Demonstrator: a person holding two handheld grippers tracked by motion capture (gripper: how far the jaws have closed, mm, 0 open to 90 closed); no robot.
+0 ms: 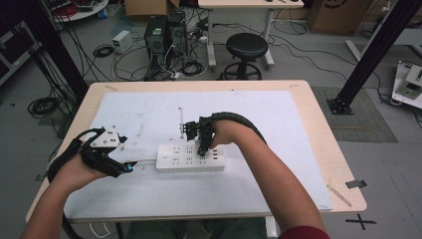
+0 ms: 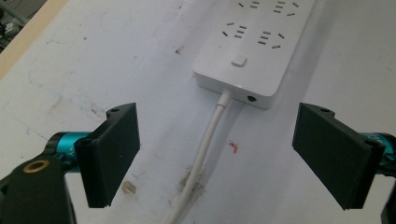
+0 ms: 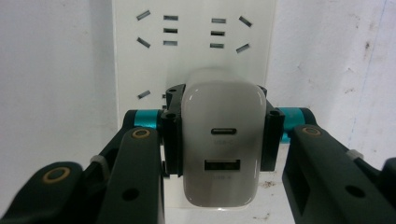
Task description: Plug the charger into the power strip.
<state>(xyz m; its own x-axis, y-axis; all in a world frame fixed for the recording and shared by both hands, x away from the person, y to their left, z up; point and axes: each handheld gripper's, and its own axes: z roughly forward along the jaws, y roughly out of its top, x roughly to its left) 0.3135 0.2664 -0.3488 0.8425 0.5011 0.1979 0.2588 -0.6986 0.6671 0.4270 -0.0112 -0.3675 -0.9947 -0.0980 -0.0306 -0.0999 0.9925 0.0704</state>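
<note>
Surface point(image 1: 308, 149), pale wood with a white mat point(image 1: 149, 112) over most of it. Strip point(image 1: 190, 158), white, lies flat near the mat's middle, long side across the person's front. Landmark: strip. Right gripper point(image 1: 203, 148) stands over the strip's right half, pointing down; its fingers point(image 3: 172, 140) are clamped on a white charger point(image 3: 221, 144), one pad on each side. The charger sits against the strip's face over a socket, its two USB ports facing the right gripper view; how deep it is seated, cannot tell. Left gripper point(image 1: 128, 168) rests low just off the strip's left end, fingers point(image 2: 114, 151) wide apart with nothing between the pads. Strip's cord point(image 2: 205, 144) leaves that left end and runs on the mat between those fingers. Switch point(image 2: 238, 61) on the strip near the cord end.
</note>
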